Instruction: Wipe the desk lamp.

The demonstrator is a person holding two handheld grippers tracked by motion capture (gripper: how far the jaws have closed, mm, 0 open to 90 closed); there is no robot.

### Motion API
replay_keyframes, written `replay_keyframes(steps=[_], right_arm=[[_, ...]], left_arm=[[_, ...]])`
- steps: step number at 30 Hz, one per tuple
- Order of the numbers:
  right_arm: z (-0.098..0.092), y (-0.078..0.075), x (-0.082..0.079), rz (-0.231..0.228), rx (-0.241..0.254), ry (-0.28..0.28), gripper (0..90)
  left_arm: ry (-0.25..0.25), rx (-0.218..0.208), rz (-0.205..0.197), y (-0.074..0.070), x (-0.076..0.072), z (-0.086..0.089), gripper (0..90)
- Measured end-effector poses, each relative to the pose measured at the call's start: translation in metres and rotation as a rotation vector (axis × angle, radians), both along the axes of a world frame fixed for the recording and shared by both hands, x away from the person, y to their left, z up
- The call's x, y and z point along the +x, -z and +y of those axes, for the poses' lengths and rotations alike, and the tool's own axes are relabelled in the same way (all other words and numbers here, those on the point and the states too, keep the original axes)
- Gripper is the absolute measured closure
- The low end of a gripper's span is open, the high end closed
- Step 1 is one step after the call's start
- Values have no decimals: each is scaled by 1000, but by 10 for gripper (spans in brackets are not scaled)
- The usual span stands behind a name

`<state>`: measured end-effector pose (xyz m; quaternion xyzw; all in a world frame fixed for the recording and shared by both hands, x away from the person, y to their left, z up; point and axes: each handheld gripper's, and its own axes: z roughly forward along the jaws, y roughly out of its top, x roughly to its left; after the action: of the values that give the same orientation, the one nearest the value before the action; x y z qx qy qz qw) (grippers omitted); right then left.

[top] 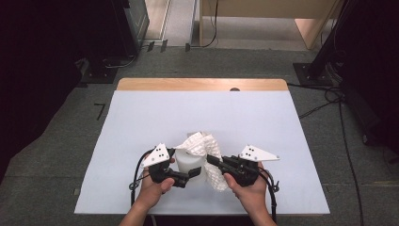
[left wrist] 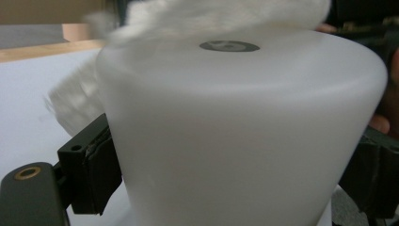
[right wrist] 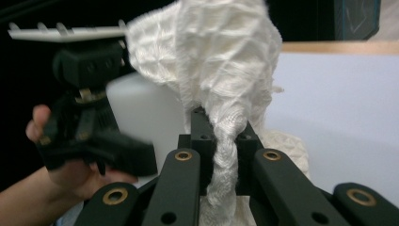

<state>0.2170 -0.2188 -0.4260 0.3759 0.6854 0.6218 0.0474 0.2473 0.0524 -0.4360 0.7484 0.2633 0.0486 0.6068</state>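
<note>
A white plastic cup (top: 190, 164) stands near the front middle of the table; its flat end carries a round grey mark (left wrist: 229, 46). My left gripper (top: 194, 172) is shut on the cup (left wrist: 235, 141), one black pad (left wrist: 91, 162) pressed to each side. A white waffle-weave cloth (top: 205, 147) drapes over the cup's top and hangs down its right side. My right gripper (top: 212, 161) is shut on a twisted bunch of that cloth (right wrist: 226, 70), which runs between its jaws (right wrist: 221, 129). The left gripper (right wrist: 87, 117) and its hand also appear in the right gripper view.
A pale cover (top: 141, 122) lies over the table, with a wooden strip (top: 202, 84) bare along the far edge. Cables (top: 329, 96) and dark stand bases (top: 310, 73) lie on the carpet around it. Light wooden furniture (top: 263, 14) stands behind.
</note>
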Motion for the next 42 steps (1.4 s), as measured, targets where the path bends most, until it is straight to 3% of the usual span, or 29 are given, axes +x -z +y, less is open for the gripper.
replay_keyframes(steps=[4,6,8,10,14,16,18,22,26,28,30,32,35,38,40,42], right_arm=[[10,22,6,83,-64,-19,841],[11,28,9,105,-91,4,841],[6,29,12,111,-106,45,841],[-4,29,16,113,-121,98,841],[-29,37,27,153,-186,207,834],[-39,44,33,199,-209,229,809],[-48,52,39,246,-263,249,729],[-61,51,43,213,-264,294,517],[-70,31,37,70,-322,344,375],[-71,22,32,-8,-343,311,353],[-66,19,29,-45,-384,237,319],[-58,24,29,-41,-419,182,300],[-48,40,35,23,-449,156,277],[-39,55,40,64,-496,159,247],[-36,60,42,87,-535,187,240],[-35,63,43,98,-534,207,234]], left_arm=[[-31,-25,-4,-2,5,11,84],[-42,-26,-12,-3,6,13,84],[-69,31,-58,-1,6,12,84],[-85,74,-72,4,7,9,83],[-112,95,-47,17,13,9,83],[-123,126,-36,24,16,9,83],[-129,155,-33,27,17,8,83],[-141,191,-47,31,18,6,83],[-146,189,-53,32,19,9,82],[-154,199,-70,33,19,10,82],[-152,197,-71,34,18,12,82],[-155,193,-65,35,17,13,80],[-196,192,-45,36,12,14,12],[-233,192,-40,38,4,9,0],[-282,193,-36,38,-2,4,0],[-350,201,-31,37,-7,-1,0]])
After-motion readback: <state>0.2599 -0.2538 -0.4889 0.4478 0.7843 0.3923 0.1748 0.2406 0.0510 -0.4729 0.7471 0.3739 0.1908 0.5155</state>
